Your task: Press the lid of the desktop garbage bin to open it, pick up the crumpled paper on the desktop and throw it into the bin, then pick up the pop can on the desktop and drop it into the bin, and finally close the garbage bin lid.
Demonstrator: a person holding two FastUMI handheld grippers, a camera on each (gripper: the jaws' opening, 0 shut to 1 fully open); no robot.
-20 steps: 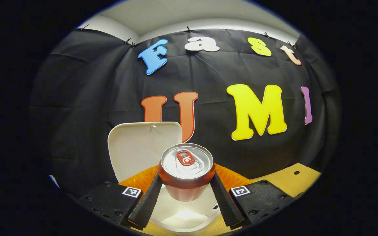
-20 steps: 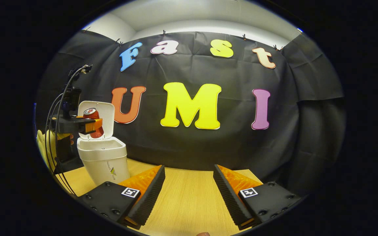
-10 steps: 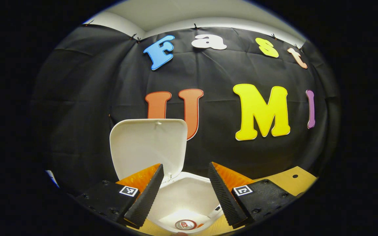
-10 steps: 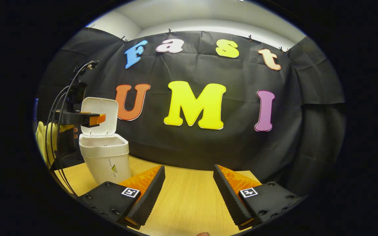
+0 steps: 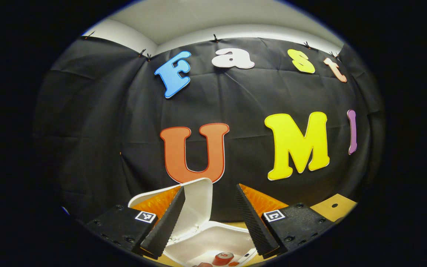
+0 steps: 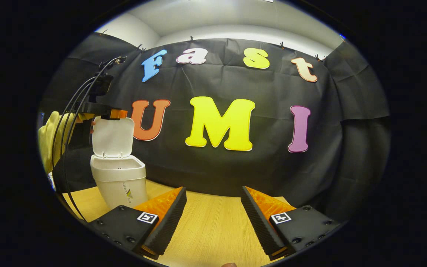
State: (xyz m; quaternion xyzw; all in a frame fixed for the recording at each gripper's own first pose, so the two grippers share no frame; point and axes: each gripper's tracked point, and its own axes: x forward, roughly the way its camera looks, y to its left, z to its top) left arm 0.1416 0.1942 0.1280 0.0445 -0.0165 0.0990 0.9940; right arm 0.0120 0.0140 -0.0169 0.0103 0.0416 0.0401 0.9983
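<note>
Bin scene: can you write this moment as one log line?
pop can: in bin | lid: up | left gripper: open, above lid | right gripper: open, over table

The pop can (image 5: 224, 258) lay inside the bin (image 5: 213, 241), cut off by the left gripper view's lower edge; the crumpled paper stayed unidentifiable.

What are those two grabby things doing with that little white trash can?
A person is tidying a desk with two hand-held grippers. The pop can already lies inside the white bin, whose lid stands open. The left gripper is open, up by the lid's top edge, probably about to push it shut. The right gripper hangs open over the wooden desk, holding nothing.
</note>
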